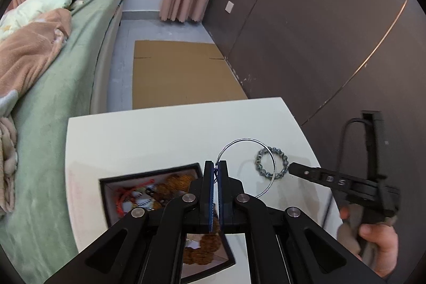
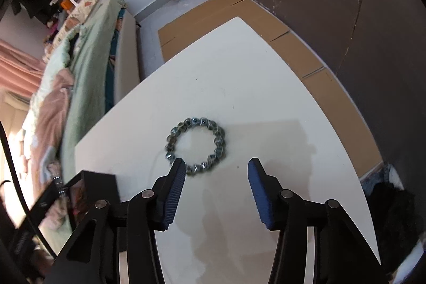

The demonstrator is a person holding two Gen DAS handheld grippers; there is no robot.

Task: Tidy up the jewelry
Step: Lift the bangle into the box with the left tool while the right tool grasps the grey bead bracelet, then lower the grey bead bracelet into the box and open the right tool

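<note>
My left gripper (image 1: pixel 216 163) is shut on a thin silver wire bangle (image 1: pixel 245 139), held in the air above the white table (image 1: pixel 159 135), just past the far edge of the black jewelry box (image 1: pixel 149 170). The box holds a red cord and brown bead bracelets. A grey-blue bead bracelet (image 1: pixel 259 153) lies flat on the table to the right. My right gripper (image 2: pixel 217 164) hovers open over the near side of the bead bracelet (image 2: pixel 221 143). Its left fingertip (image 2: pixel 179 167) overlaps the bracelet's near-left beads, and nothing is between the pads. The right gripper (image 1: pixel 293 167) also shows in the left wrist view, with a hand on its handle.
A bed with a green sheet (image 1: pixel 66 71) and pink blanket runs along the table's left side. Flat cardboard (image 1: pixel 181 71) lies on the floor beyond the table, against a dark wall (image 1: pixel 306 31). The black box (image 2: pixel 101 185) sits left of my right gripper.
</note>
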